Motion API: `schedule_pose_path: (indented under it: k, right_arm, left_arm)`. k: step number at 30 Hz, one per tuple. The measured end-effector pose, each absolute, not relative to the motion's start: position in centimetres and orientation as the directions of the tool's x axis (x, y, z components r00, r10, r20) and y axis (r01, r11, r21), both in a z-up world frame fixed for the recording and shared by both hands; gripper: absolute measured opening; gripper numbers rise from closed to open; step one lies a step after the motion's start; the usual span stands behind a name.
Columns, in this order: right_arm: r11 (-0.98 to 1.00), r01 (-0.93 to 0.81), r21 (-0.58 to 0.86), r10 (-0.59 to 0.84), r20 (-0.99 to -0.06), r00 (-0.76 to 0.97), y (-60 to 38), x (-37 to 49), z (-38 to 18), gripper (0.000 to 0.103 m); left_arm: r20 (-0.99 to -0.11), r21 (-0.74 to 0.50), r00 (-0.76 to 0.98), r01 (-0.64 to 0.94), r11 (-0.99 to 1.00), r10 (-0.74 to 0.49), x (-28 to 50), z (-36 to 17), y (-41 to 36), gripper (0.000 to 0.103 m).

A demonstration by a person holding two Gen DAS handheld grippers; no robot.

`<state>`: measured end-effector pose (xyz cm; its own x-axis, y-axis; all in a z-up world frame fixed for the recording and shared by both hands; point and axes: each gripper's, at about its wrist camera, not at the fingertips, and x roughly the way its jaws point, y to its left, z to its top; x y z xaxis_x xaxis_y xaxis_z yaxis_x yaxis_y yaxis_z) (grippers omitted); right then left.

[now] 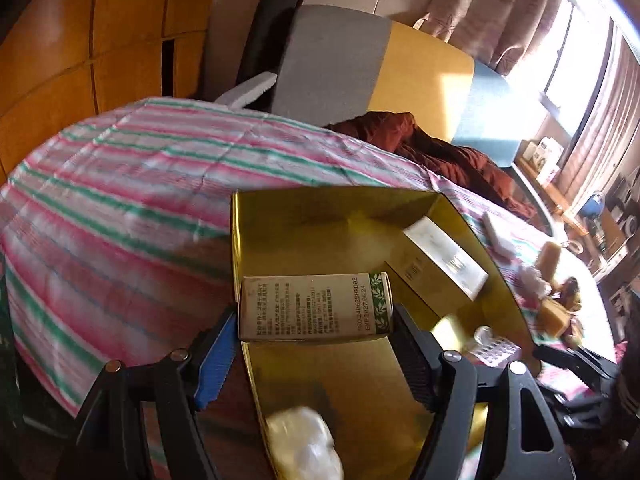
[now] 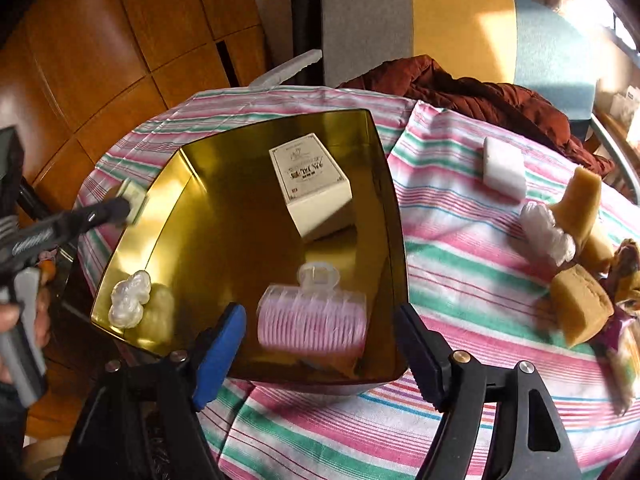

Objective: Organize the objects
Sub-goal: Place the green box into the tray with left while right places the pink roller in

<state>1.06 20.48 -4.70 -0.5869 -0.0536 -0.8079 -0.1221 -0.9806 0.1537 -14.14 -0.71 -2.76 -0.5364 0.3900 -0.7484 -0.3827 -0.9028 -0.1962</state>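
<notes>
**Carton poised over the gold tin's edge**

Carton (image 1: 314, 307), small and green-printed, sits pinched between the left tool (image 1: 314, 320) fingers, over the left wall of the gold tin (image 2: 394, 240) on the striped bench (image 2: 460, 280). Its long axis runs crosswise between the fingers, leaf-patterned end toward the right, probably so it drops in flat beside the cream box (image 2: 310, 184). Right tool (image 2: 320, 344) hangs spread and empty above the pink hair roller (image 2: 312, 320) lying in the tin.

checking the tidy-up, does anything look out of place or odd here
Several things still lie loose on the cloth outside the gold tin: a white block, yellow sponges and a crumpled bag. Nothing looks spilled or broken.
</notes>
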Motion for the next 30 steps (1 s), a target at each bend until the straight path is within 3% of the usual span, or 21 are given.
schedule_pose_path:
  k: [6,15,30]
  right_arm:
    - [-0.975,-0.125,0.182,-0.073,-0.802,-0.593,20.3,1.5,-4.7,0.083]
    - [-0.982,-0.1,0.162,-0.064,-0.776,-0.627,19.2,2.1,-3.9,0.089]
    - [-0.979,-0.134,0.152,-0.016,-0.718,-0.696,19.1,4.2,-2.1,0.096]
  left_arm:
    - [-0.736,-0.203,-0.573,-0.322,-0.925,0.361,-16.4,-2.2,-1.1,0.082]
    - [-0.742,-0.195,-0.582,-0.288,-0.937,0.333,-12.5,-2.1,-2.3,0.083]
    - [-0.708,-0.066,-0.62,-0.42,-0.905,0.339,-5.0,-0.2,2.9,0.083]
